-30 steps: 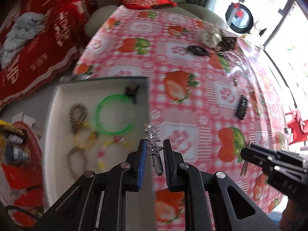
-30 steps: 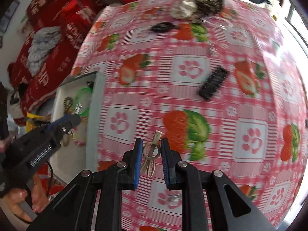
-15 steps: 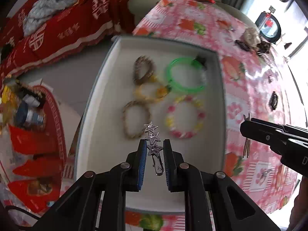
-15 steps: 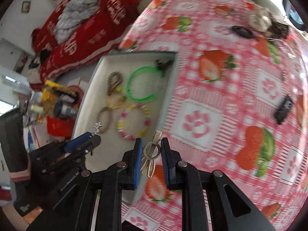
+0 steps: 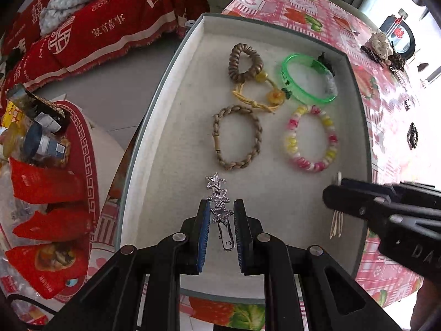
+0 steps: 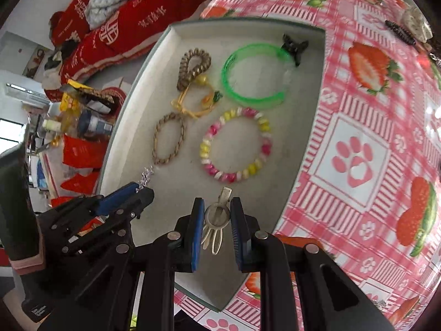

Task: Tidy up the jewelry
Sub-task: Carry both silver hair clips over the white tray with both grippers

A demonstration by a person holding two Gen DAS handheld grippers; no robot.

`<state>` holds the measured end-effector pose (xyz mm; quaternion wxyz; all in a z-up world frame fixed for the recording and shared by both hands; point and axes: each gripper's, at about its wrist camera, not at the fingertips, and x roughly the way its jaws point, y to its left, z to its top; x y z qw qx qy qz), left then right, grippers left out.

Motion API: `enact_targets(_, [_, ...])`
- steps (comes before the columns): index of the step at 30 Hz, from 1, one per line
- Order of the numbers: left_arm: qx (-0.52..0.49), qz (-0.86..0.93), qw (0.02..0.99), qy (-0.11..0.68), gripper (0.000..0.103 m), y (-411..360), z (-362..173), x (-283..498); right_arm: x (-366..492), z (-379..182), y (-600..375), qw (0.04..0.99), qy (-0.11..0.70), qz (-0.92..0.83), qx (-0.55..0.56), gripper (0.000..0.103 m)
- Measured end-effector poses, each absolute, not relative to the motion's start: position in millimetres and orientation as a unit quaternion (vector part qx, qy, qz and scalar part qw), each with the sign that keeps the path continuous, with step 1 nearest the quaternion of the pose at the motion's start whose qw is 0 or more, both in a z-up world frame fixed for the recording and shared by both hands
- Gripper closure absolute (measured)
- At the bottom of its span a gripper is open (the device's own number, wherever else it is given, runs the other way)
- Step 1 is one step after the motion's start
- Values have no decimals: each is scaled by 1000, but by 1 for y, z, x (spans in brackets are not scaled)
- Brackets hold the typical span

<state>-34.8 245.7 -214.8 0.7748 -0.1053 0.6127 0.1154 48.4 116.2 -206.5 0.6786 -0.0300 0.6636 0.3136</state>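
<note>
**Both clips carried over the tray, ready to set down**

The left gripper (image 5: 220,215) pinches a silver star hair clip (image 5: 217,193) by its lower star, the other two stars sticking out past the fingertips and the metal clasp hanging back between the jaws. The right gripper (image 6: 217,215) is pressed on a pale cream hair clip (image 6: 217,215), its prongs trailing toward the camera. Both grippers point steeply down.

A second ago the two grippers were out over the strawberry-print cloth of the worktop (image 6: 358,151), with the tray off to one side. Now both hang over the near end of the white tray (image 5: 165,115), the left toward its left edge, the right toward its right edge, well clear of each other. They look lower over the tray floor too, though neither clip seems to touch it yet.

Beyond the grippers, the far half of the tray holds the rings already sorted: a braided tan hair tie (image 5: 237,138), a pink and yellow bead bracelet (image 5: 310,139), a green bangle (image 5: 307,78), a coiled brown hair tie (image 5: 245,62) and a yellow cord bracelet (image 5: 261,96). The near half is bare, so there is room for both clips.

The carry looks finished; what remains of this step is lowering and letting go. More pieces remain on the worktop near its far edge, including a black hair clip (image 5: 412,135)
</note>
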Motion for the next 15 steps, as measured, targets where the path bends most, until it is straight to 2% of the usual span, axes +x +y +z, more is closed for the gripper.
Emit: enact_targets(15, [-96,117,780,607,79,254,-222,-21,48,-224,140,678,665,308,-59,82])
